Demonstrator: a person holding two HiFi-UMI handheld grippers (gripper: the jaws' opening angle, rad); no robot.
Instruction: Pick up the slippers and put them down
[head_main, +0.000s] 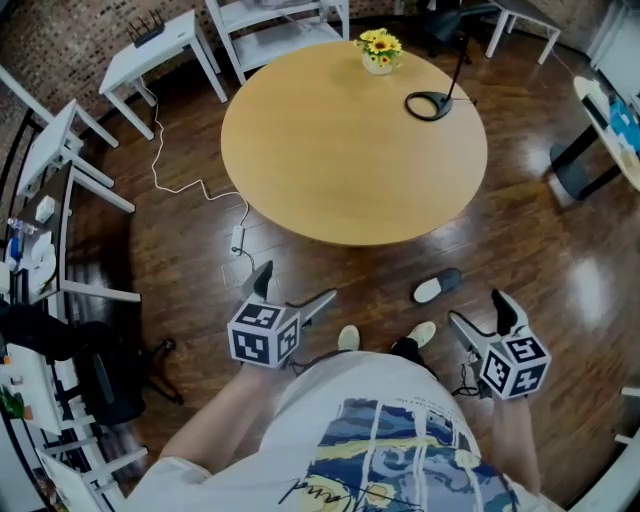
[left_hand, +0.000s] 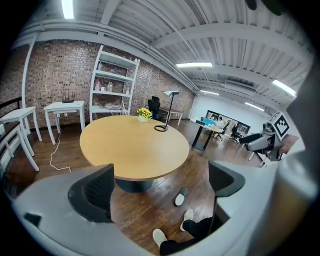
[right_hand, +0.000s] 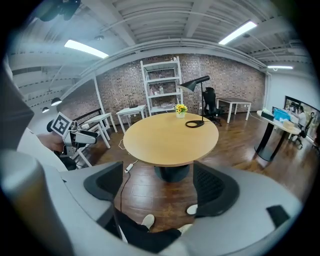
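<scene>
One dark slipper with a white insole (head_main: 437, 286) lies on the wood floor just off the round table's near edge; it also shows in the left gripper view as the slipper (left_hand: 181, 197) and, half hidden behind a jaw, in the right gripper view as the slipper (right_hand: 192, 209). The person's two feet (head_main: 348, 338) in light footwear stand beside it. My left gripper (head_main: 295, 290) hangs open in the air to the slipper's left, nothing between its jaws. My right gripper (head_main: 483, 315) is open too, to the slipper's right and nearer me. Both are well above the floor.
A round wooden table (head_main: 300, 140) fills the middle, carrying a small yellow flower pot (head_main: 379, 50) and a black desk lamp base (head_main: 430, 104). A white cable and power strip (head_main: 238, 238) lie on the floor at left. White desks (head_main: 150, 55) and shelving stand at left and back.
</scene>
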